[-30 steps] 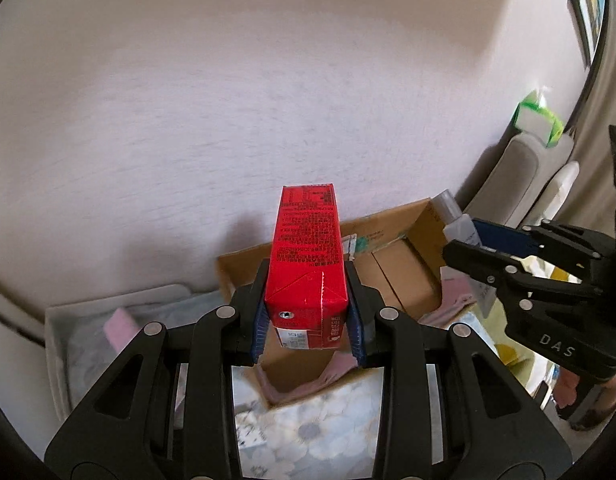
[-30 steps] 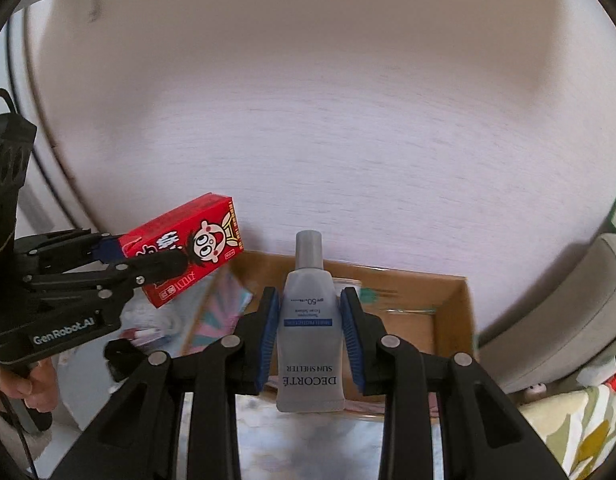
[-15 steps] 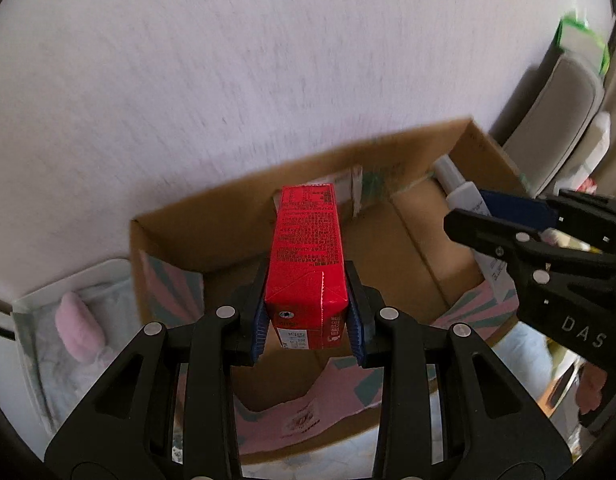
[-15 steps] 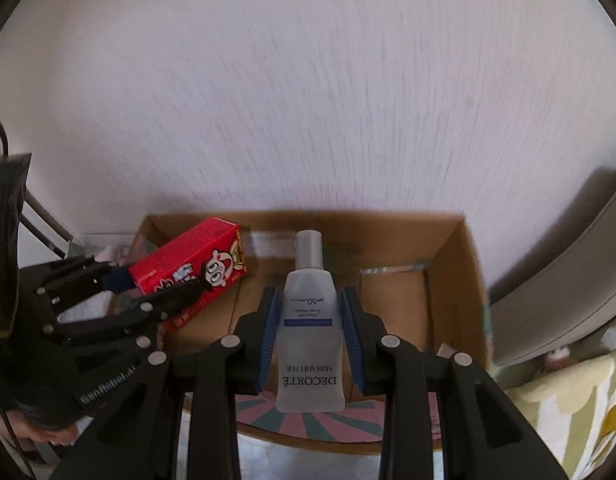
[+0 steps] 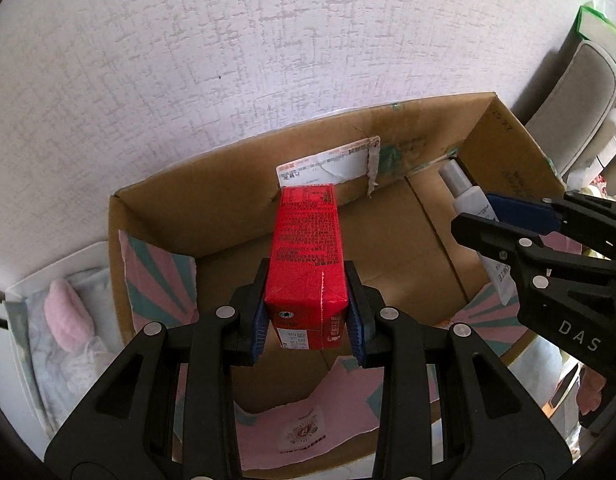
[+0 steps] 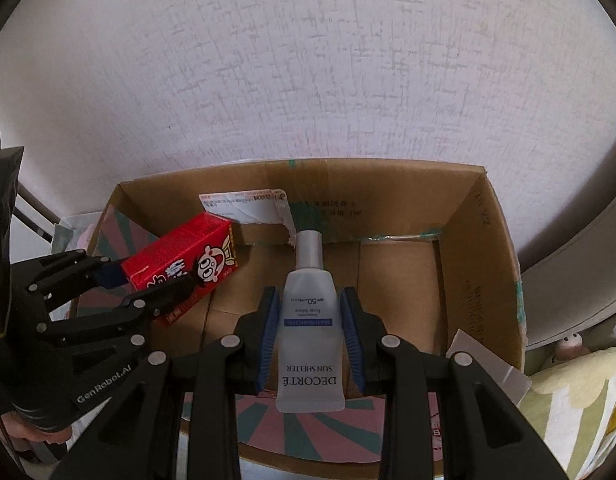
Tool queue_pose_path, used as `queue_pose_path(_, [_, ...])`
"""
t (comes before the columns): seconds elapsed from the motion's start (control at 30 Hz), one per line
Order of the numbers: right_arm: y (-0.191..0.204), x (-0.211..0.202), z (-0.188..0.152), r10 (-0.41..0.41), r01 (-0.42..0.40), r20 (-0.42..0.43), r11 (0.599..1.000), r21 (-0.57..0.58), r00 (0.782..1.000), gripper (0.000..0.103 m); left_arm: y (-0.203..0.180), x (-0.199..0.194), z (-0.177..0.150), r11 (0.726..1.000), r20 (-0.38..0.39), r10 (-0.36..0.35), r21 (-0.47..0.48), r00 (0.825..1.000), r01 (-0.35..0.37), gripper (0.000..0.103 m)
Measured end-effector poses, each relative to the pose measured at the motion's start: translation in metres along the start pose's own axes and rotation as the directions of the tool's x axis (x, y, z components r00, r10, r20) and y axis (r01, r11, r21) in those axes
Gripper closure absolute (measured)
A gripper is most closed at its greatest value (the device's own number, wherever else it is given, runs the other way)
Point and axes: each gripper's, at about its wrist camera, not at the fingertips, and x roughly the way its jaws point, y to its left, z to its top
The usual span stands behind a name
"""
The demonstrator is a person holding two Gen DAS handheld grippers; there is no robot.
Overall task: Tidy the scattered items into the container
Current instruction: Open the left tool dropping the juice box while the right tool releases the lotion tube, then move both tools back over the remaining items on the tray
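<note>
A red drink carton (image 5: 306,256) sits clamped between the blue pads of my left gripper (image 5: 307,320), which is shut on it above the open cardboard box (image 5: 228,184). My right gripper (image 6: 310,336) is shut on a white sunscreen tube (image 6: 308,320), cap pointing away, over the same box (image 6: 488,264). In the right wrist view the left gripper (image 6: 120,292) and the carton (image 6: 184,268) hang over the box's left half. In the left wrist view the right gripper (image 5: 520,236) with the tube (image 5: 474,212) is over the right half. The box floor looks bare.
The box stands against a textured white wall (image 5: 268,48), with pink-and-teal patterned flaps (image 5: 308,428) folded at the near side. A white tray with a pink soft item (image 5: 68,320) lies left of the box. A grey cushion (image 5: 576,100) and patterned fabric (image 6: 580,400) lie to the right.
Both grippers have come down and tipped towards the box, so its opening now fills the lower part of both views. Each keeps its grip; most of the drop came in the first half.
</note>
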Motion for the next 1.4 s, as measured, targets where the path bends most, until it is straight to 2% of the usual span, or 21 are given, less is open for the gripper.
queue_pose_path(0.07, [-0.014, -0.004, -0.005, 0.002, -0.002, -0.004, 1.0, 0.003, 1.0, 0.074, 0.0, -0.002, 0.002, 1.0, 0.007, -0.014, 0.0, 1.0, 0.014, 0.073])
queue_pose_path(0.13, [-0.016, -0.004, -0.005, 0.021, -0.021, -0.004, 1.0, 0.013, 1.0, 0.074, -0.001, -0.007, 0.005, 0.999, 0.03, -0.034, 0.002, 0.999, 0.034, 0.044])
queue_pose_path(0.17, [-0.018, -0.006, -0.004, 0.028, -0.028, -0.001, 0.999, 0.02, 1.0, 0.072, -0.002, -0.009, 0.006, 1.0, 0.039, -0.013, 0.002, 0.999, 0.013, 0.022])
queue_pose_path(0.2, [-0.019, -0.007, -0.004, 0.007, -0.008, 0.002, 1.0, 0.026, 1.0, 0.072, -0.002, -0.012, 0.007, 1.0, 0.051, 0.019, 0.002, 0.999, -0.019, 0.01])
queue_pose_path(0.23, [-0.021, -0.009, -0.003, -0.024, 0.024, 0.004, 0.999, 0.027, 1.0, 0.068, 0.0, -0.015, 0.007, 1.0, 0.064, 0.023, 0.003, 0.998, -0.024, 0.007])
queue_pose_path(0.3, [-0.028, -0.014, -0.002, -0.027, 0.027, 0.016, 0.999, 0.042, 0.999, 0.06, 0.008, -0.019, 0.008, 1.0, 0.078, -0.003, -0.006, 0.997, 0.003, 0.002])
queue_pose_path(0.33, [-0.031, -0.017, -0.002, -0.019, 0.018, 0.024, 0.998, 0.053, 1.0, 0.056, 0.022, -0.021, 0.006, 1.0, 0.075, -0.001, -0.01, 0.997, 0.002, 0.002])
queue_pose_path(0.4, [-0.034, -0.021, -0.002, -0.023, 0.021, 0.035, 0.998, 0.06, 0.999, 0.054, 0.012, -0.02, 0.009, 1.0, 0.072, 0.011, -0.007, 0.997, -0.011, 0.002])
queue_pose_path(0.43, [-0.035, -0.023, -0.002, -0.032, 0.03, 0.036, 0.998, 0.057, 0.999, 0.054, -0.008, -0.021, 0.003, 1.0, 0.073, 0.02, -0.004, 0.997, -0.019, 0.002])
queue_pose_path(0.5, [-0.032, -0.024, -0.003, -0.048, 0.046, 0.04, 0.998, 0.043, 0.998, 0.054, -0.016, -0.026, -0.003, 1.0, 0.075, 0.028, 0.002, 0.997, -0.029, 0.002])
queue_pose_path(0.7, [-0.021, -0.028, -0.007, -0.049, 0.048, 0.052, 0.999, 0.018, 0.997, 0.054, -0.011, -0.027, -0.006, 0.999, 0.083, 0.035, 0.003, 0.996, -0.035, 0.002])
queue_pose_path(0.83, [-0.008, -0.038, -0.008, -0.066, 0.068, 0.078, 0.998, -0.015, 0.995, 0.054, -0.008, -0.04, -0.007, 0.999, 0.103, 0.048, 0.011, 0.994, -0.049, 0.002])
queue_pose_path(0.93, [0.002, -0.053, -0.007, -0.077, 0.082, 0.106, 0.995, -0.051, 0.991, 0.054, -0.003, -0.057, -0.011, 0.995, 0.126, 0.09, 0.019, 0.988, -0.093, 0.002])
queue_pose_path(1.0, [0.013, -0.064, -0.007, -0.069, 0.079, 0.127, 0.994, -0.077, 0.99, 0.054, 0.004, -0.071, -0.014, 0.992, 0.144, 0.121, 0.019, 0.982, -0.125, 0.002])
queue_pose_path(1.17, [0.049, -0.093, -0.013, -0.057, 0.086, 0.183, 0.984, -0.158, 0.982, 0.054, 0.042, -0.121, -0.034, 0.978, 0.209, 0.208, -0.027, 0.956, -0.207, 0.001])
queue_pose_path(1.4, [0.096, -0.111, -0.033, 0.014, 0.028, 0.194, 0.976, -0.214, 0.981, 0.054, 0.111, -0.177, -0.082, 0.96, 0.21, 0.273, -0.121, 0.939, -0.252, 0.001])
